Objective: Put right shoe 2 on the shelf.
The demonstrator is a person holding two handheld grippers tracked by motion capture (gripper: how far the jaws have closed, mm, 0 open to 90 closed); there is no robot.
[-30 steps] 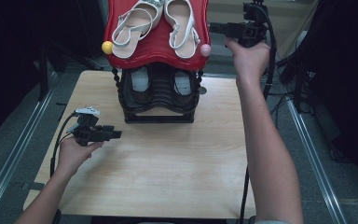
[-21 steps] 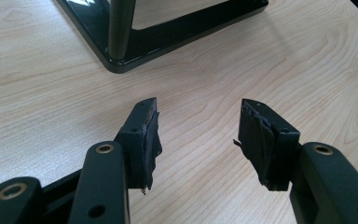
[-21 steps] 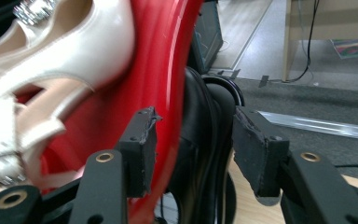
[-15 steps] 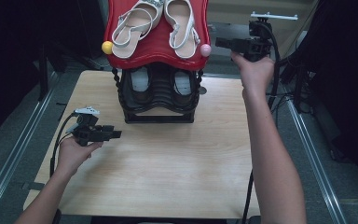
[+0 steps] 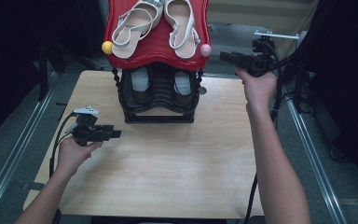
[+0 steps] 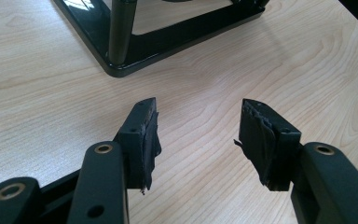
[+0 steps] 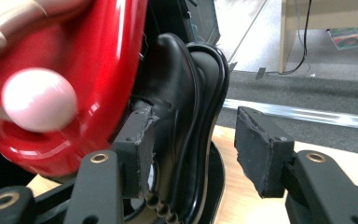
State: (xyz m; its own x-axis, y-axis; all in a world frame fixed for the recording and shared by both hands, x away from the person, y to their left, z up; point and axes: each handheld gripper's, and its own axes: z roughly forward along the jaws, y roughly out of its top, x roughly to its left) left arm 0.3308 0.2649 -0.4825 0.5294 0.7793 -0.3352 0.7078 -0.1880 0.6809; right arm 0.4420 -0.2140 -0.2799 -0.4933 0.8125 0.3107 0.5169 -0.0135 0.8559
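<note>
Black shoe (image 7: 182, 116) fronts the wide right tongs (image 7: 193, 140); left tongs (image 6: 198, 135) gape over bare table (image 6: 205, 88).

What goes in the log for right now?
left hand-held gripper: open, over table | right hand-held gripper: open, beside red shelf | sandals: on shelf

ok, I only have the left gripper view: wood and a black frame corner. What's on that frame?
Observer: A black shoe rack with a red top shelf; a pair of white sandals lies on it.
Operator: Below the shelf?
Observer: Black shoes on the lower tier.
Operator: Right claw?
Observer: The right claw is open, raised beside the shelf's pink ball, holding nothing.
</note>
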